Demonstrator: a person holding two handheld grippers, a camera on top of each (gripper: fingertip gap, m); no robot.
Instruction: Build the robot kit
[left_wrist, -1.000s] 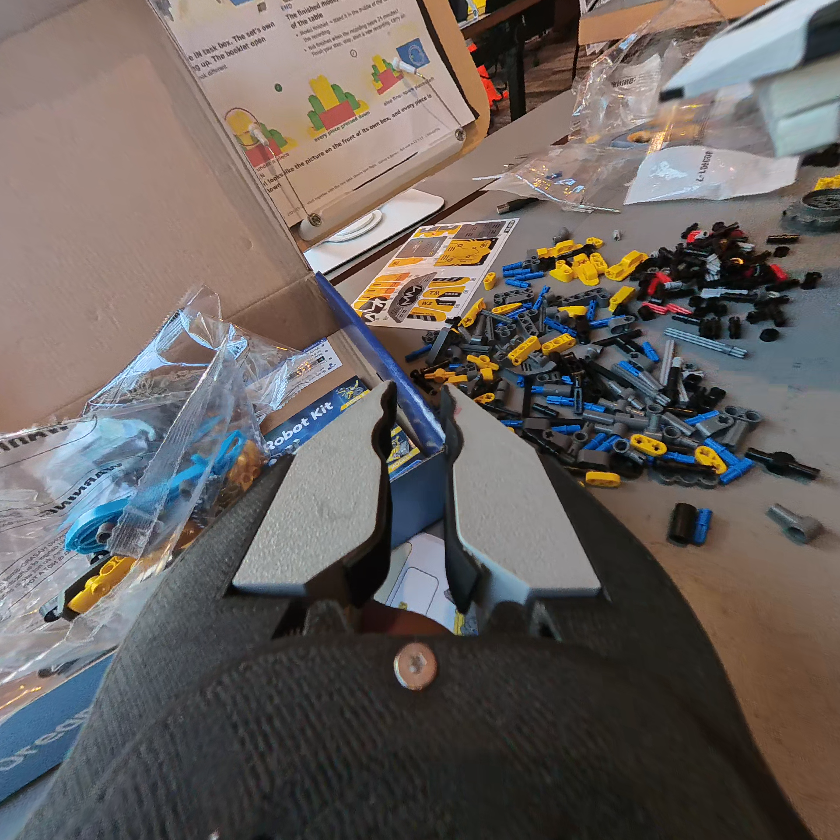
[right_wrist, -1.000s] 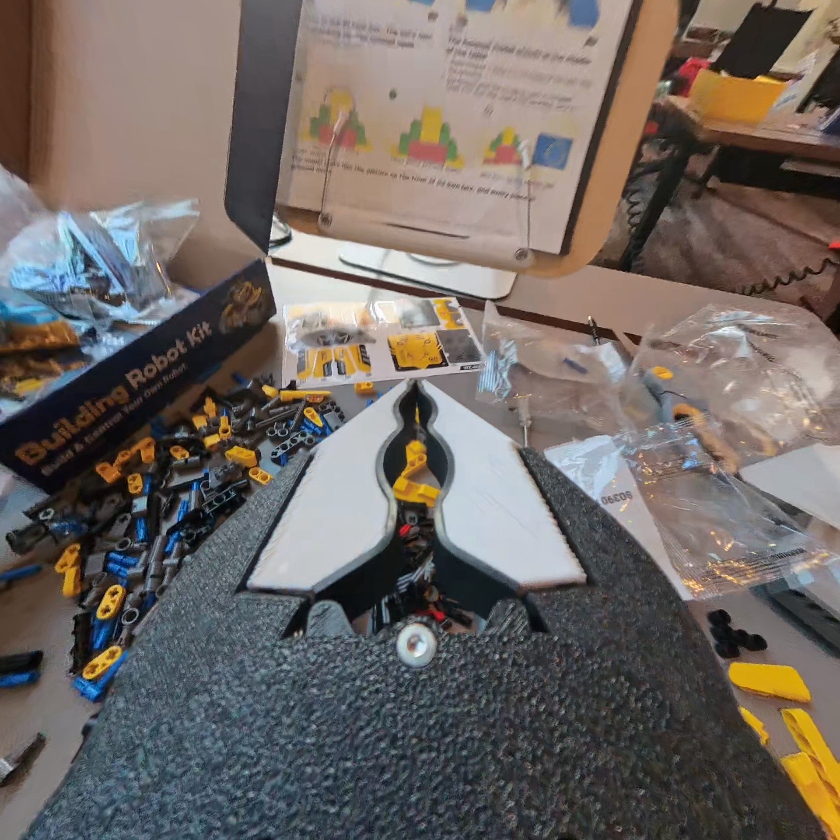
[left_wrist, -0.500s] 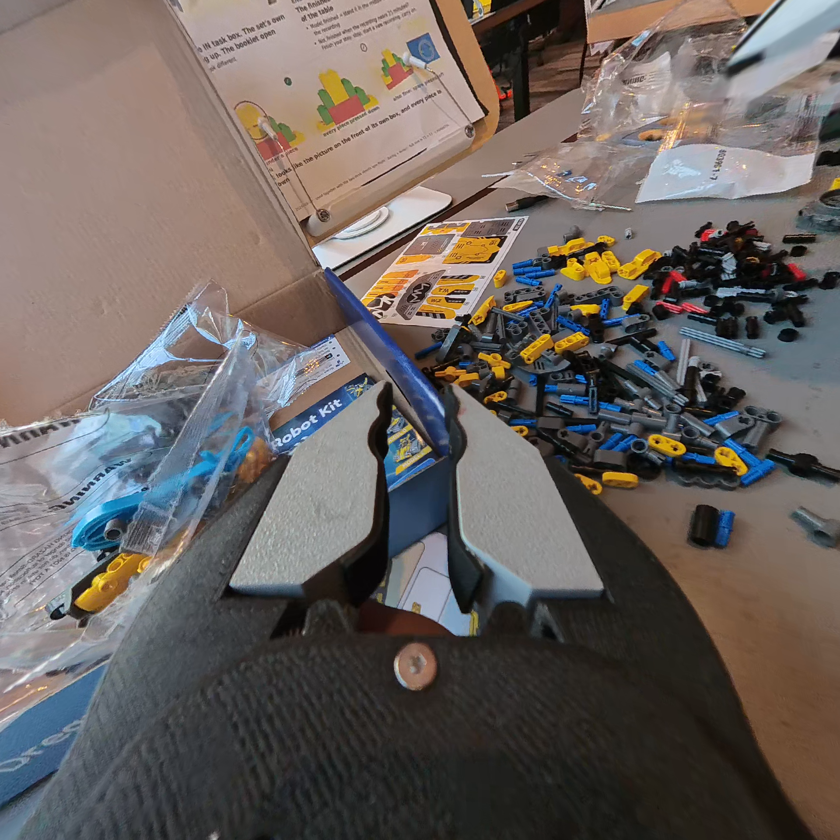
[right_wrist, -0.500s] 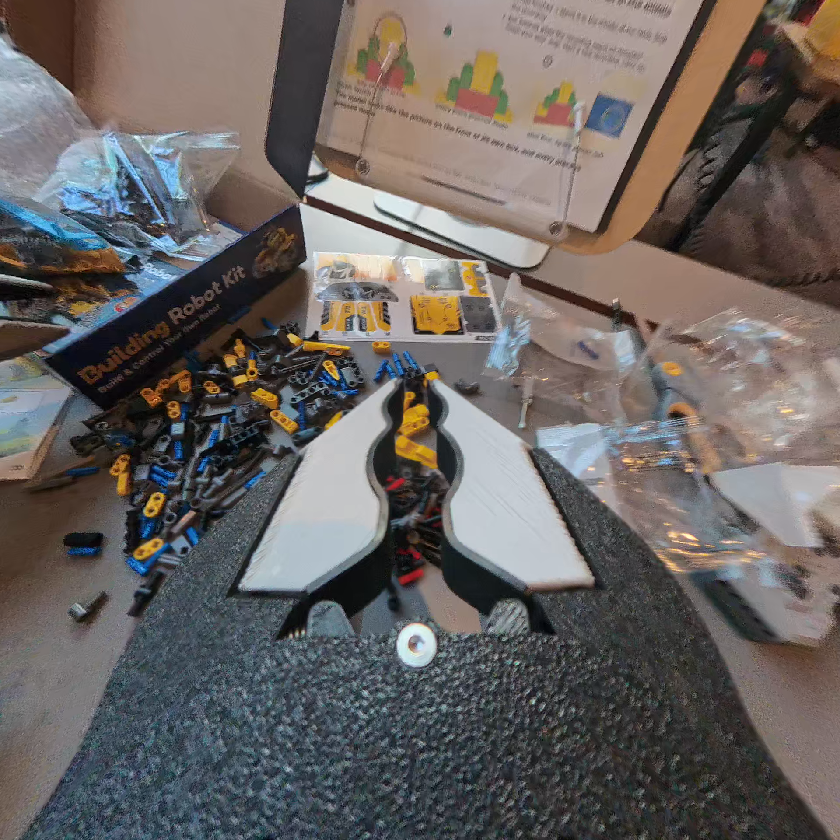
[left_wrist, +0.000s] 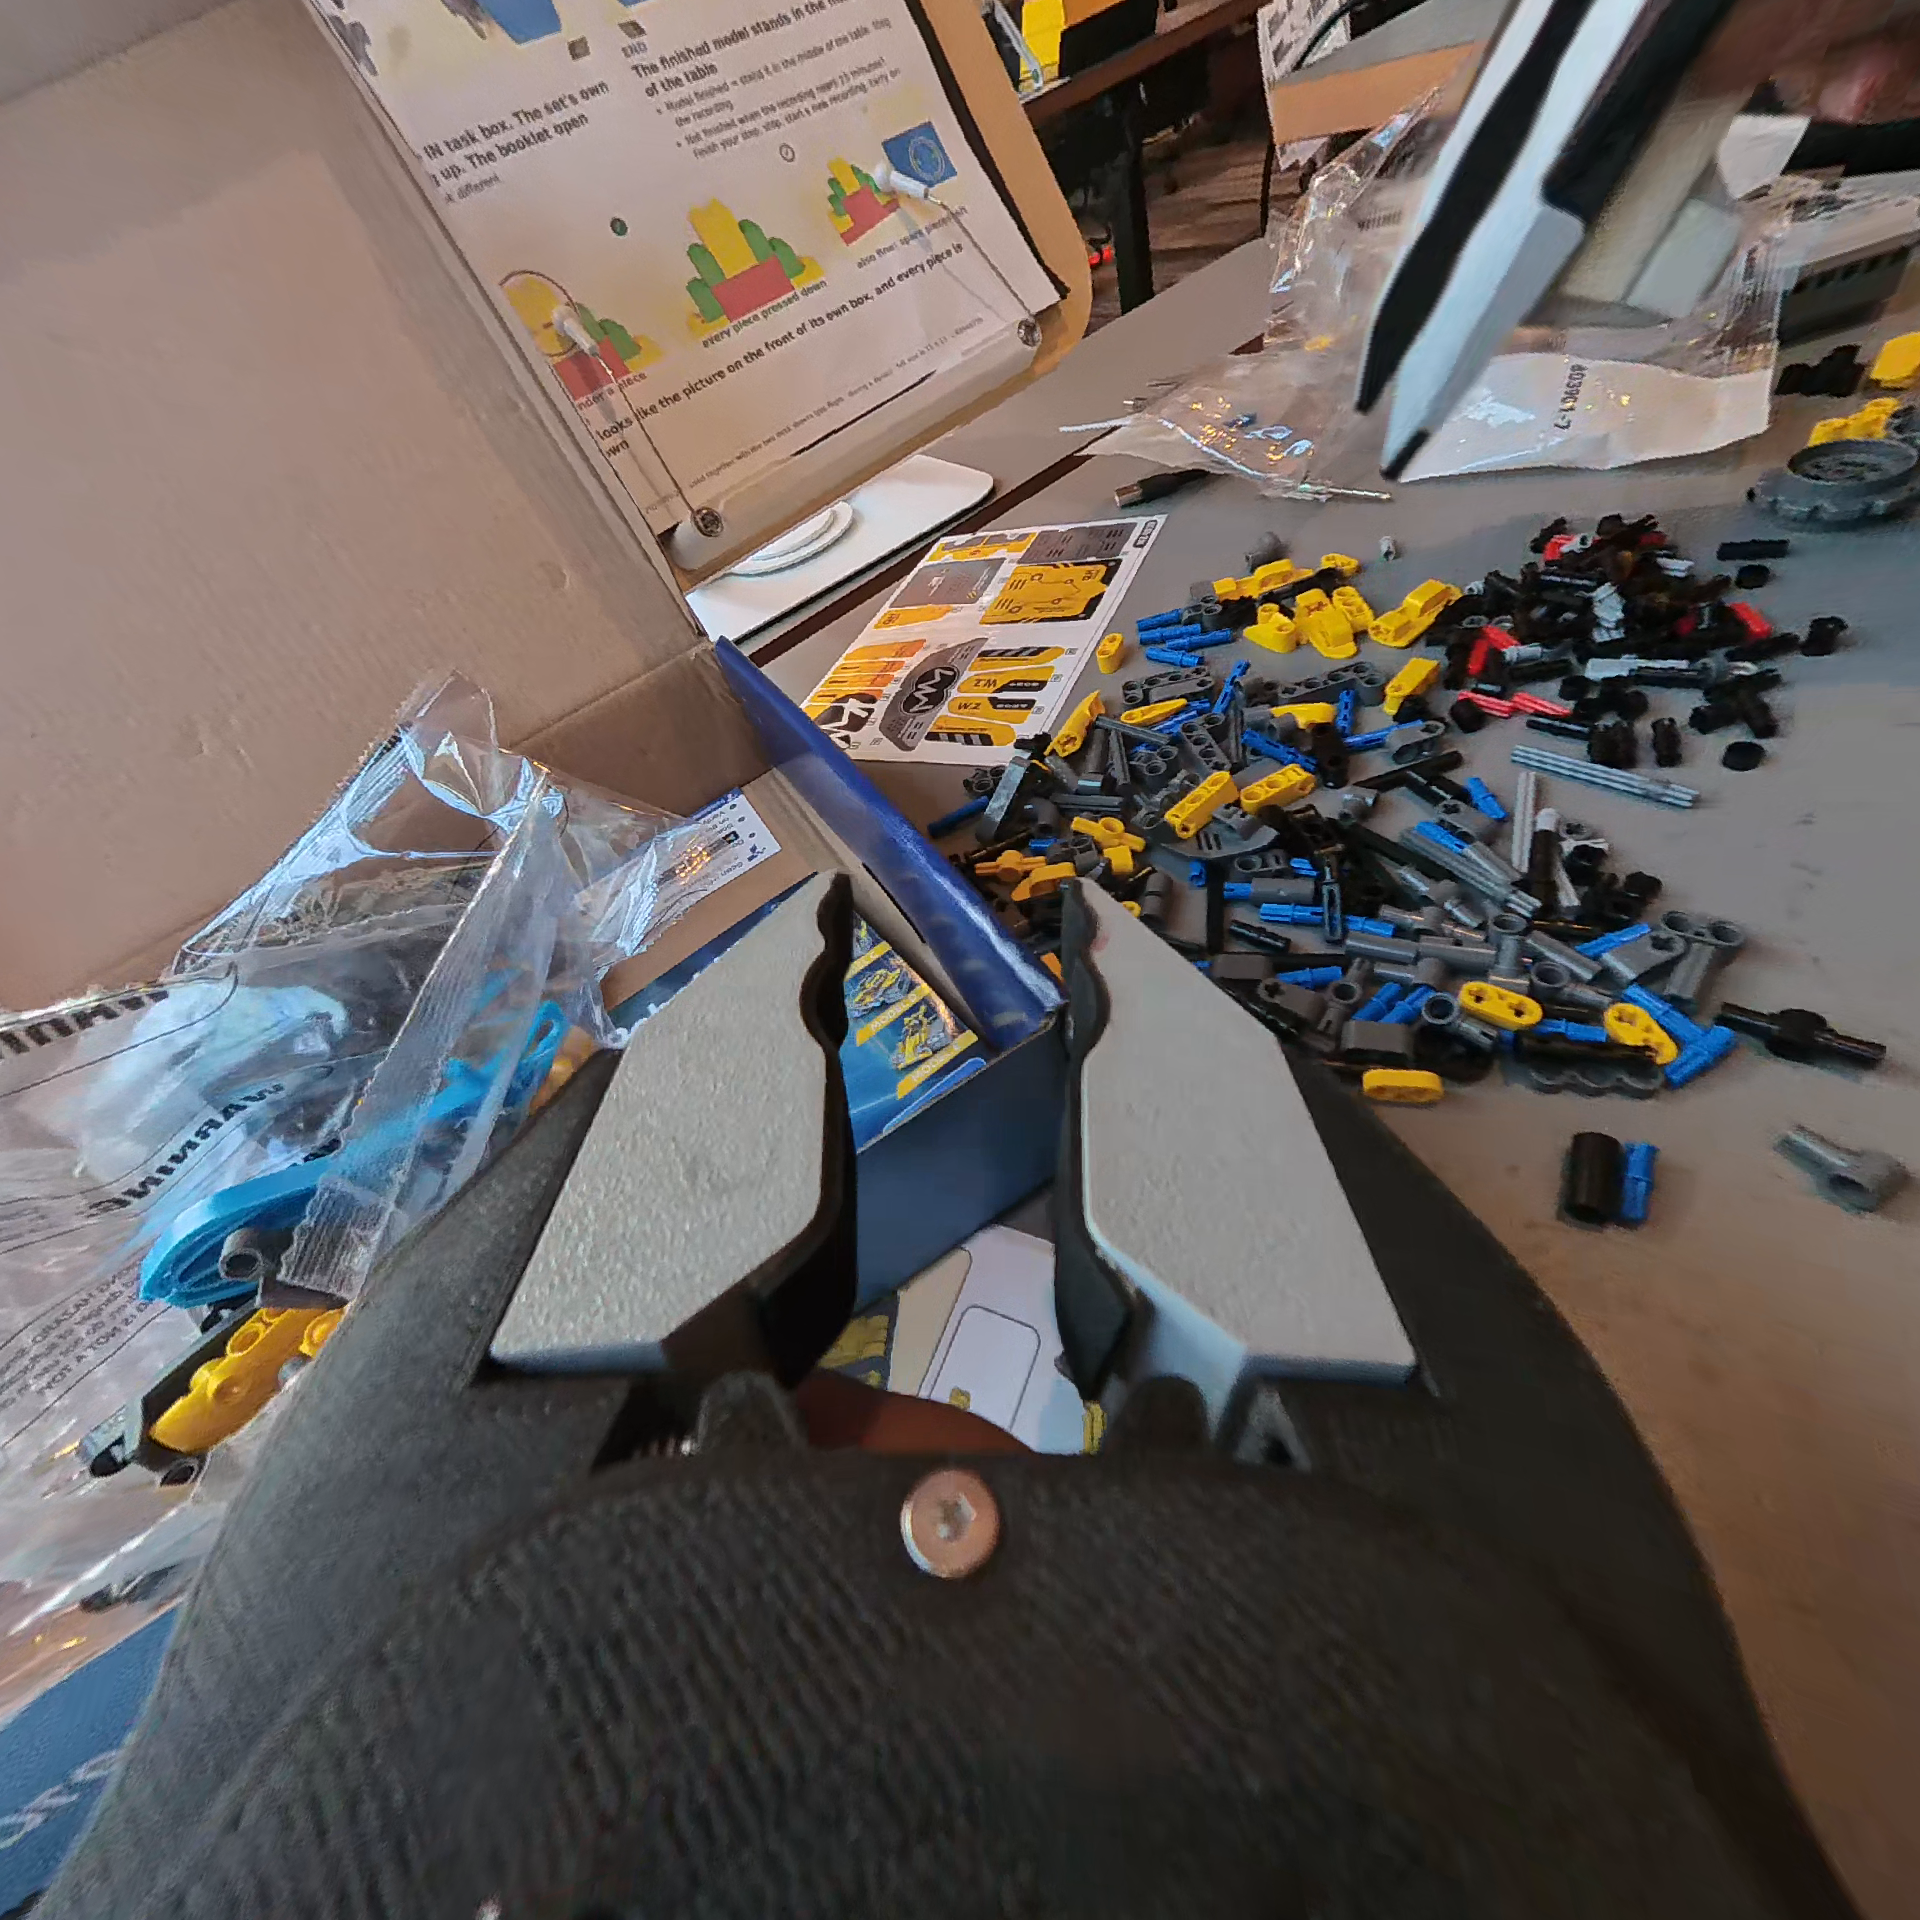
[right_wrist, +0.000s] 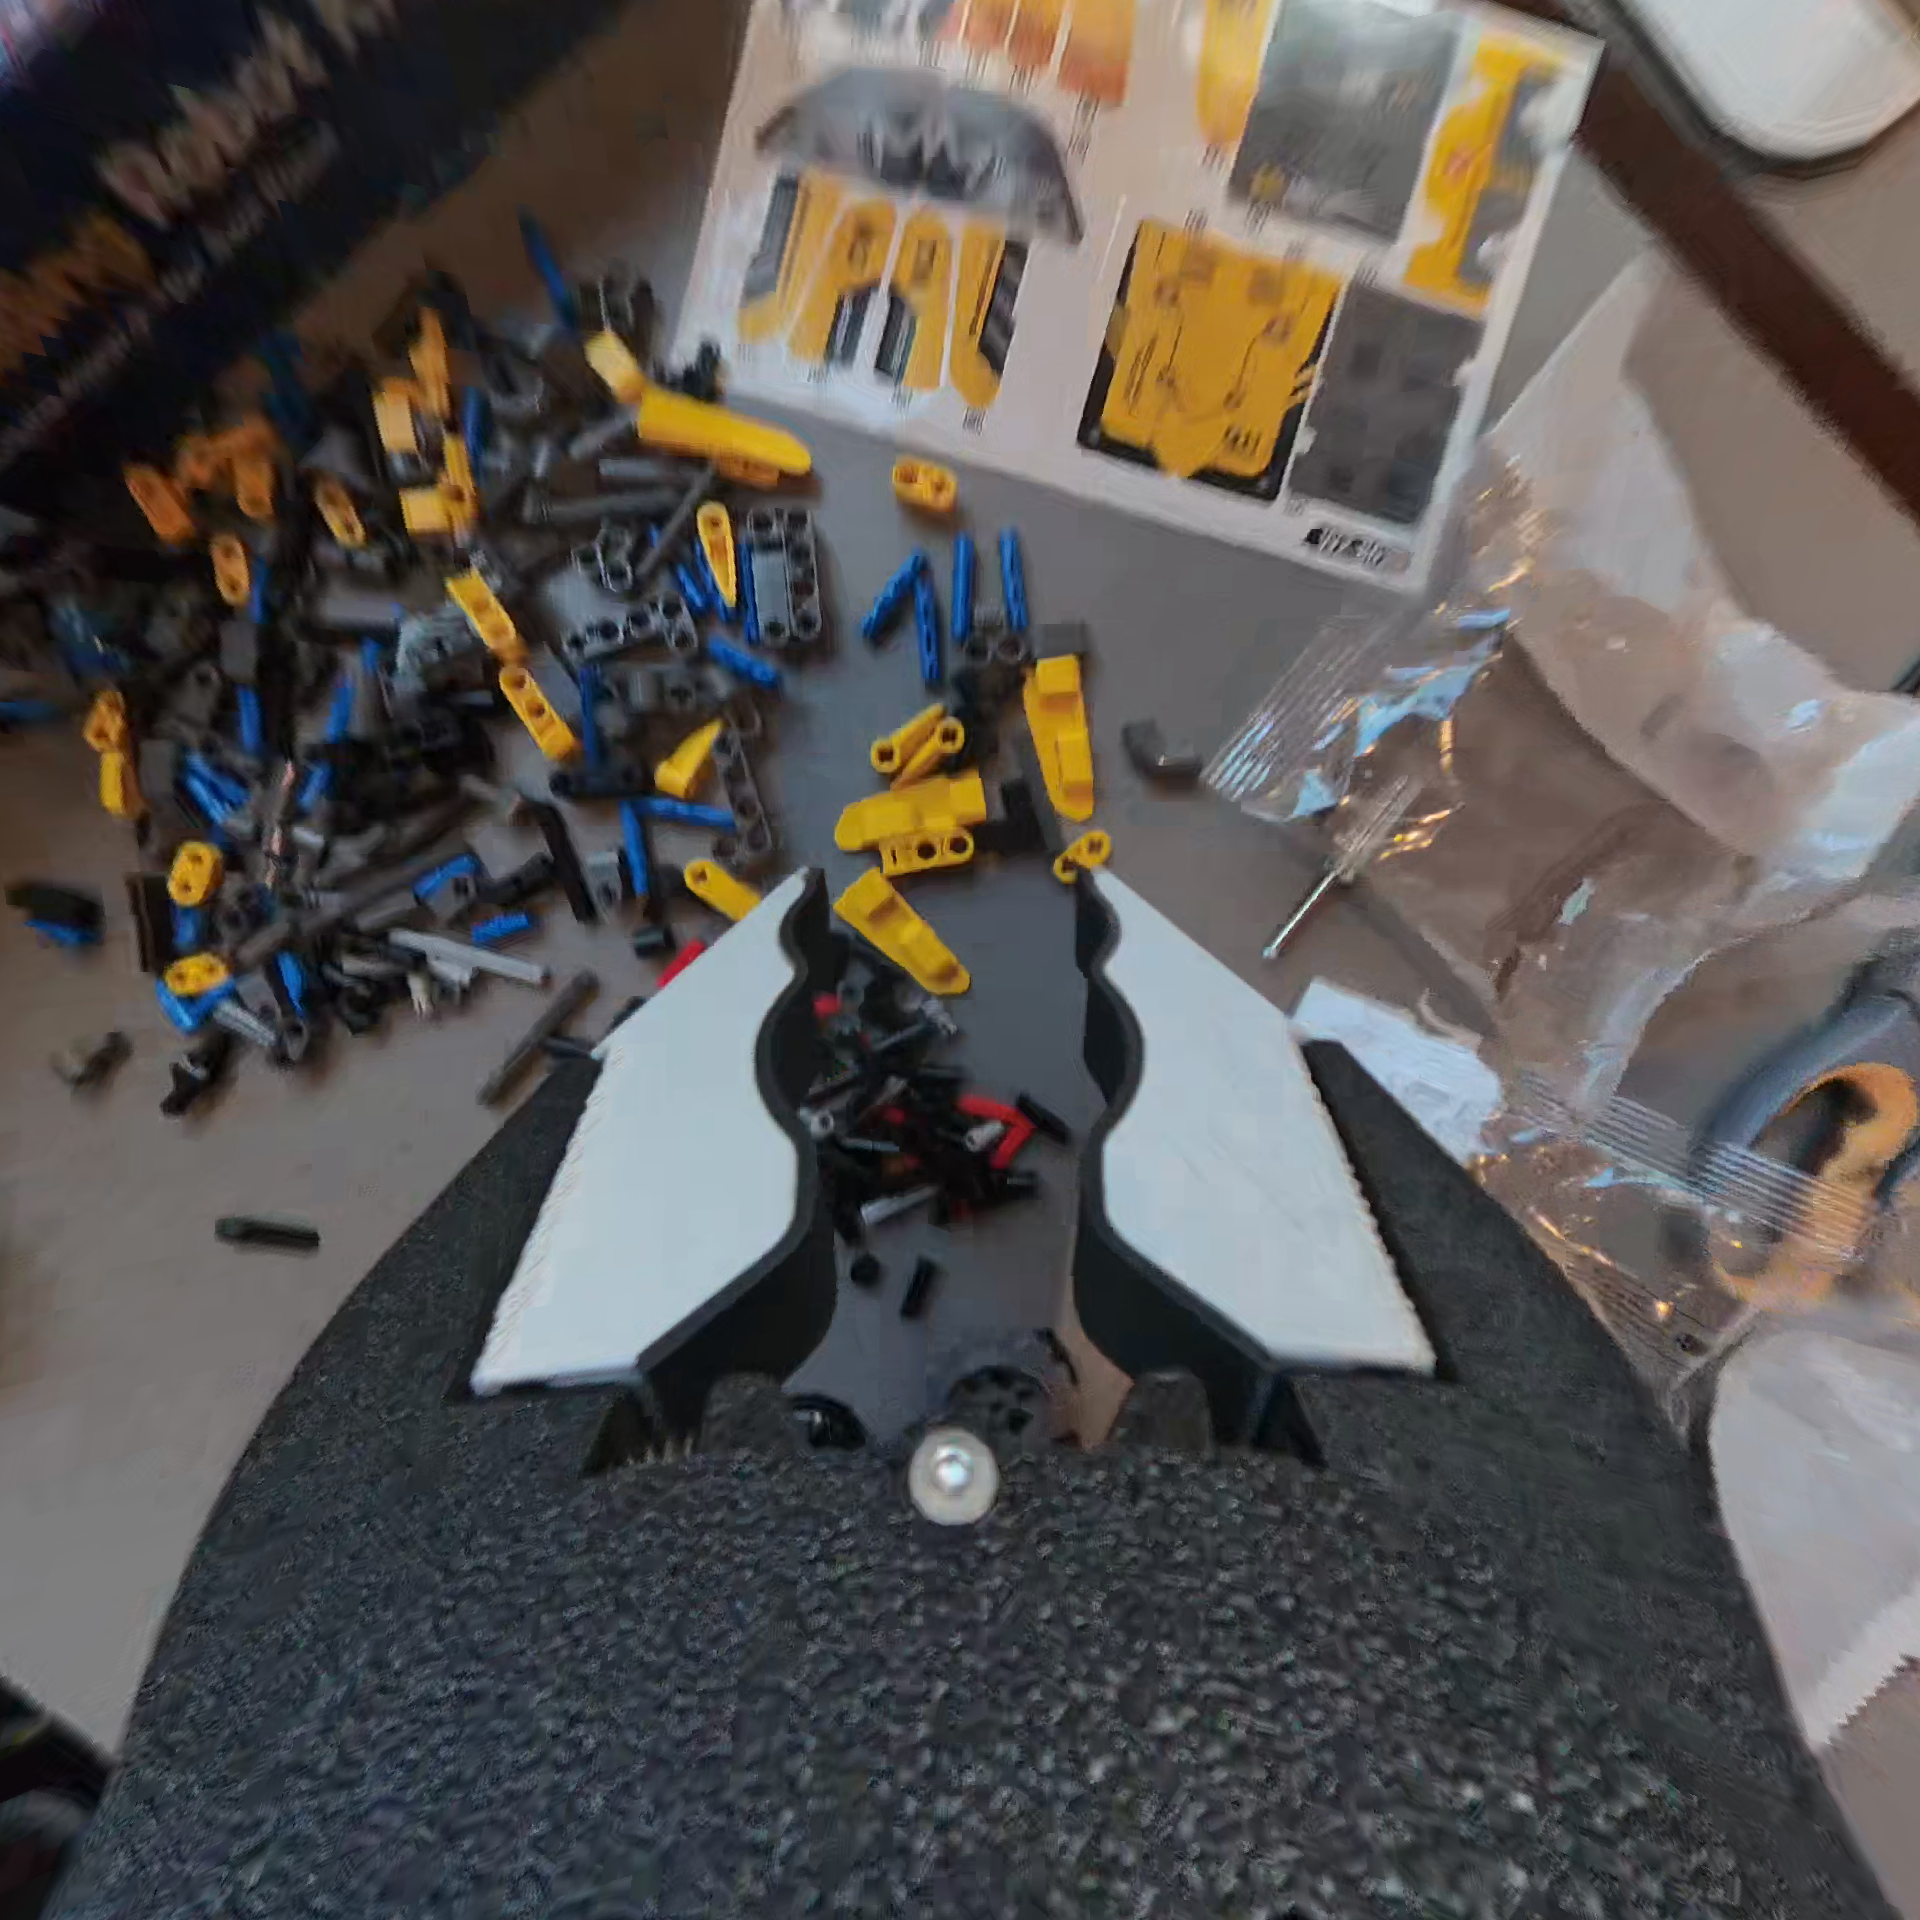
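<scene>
Your left gripper has its jaws spread, straddling the near corner of the blue box without pinching it; the box's upright wall runs away between them. Left of that box corner lie clear parts bags; right of it, the loose pile of parts on the grey table. Your right gripper hangs over that pile, jaws spread and empty, a yellow wedge piece between its tips. Past the pile lies the sticker sheet.

left grey-fingered gripper: I see jaws parted, level | right white-fingered gripper: jaws parted wide, pitched down
</scene>
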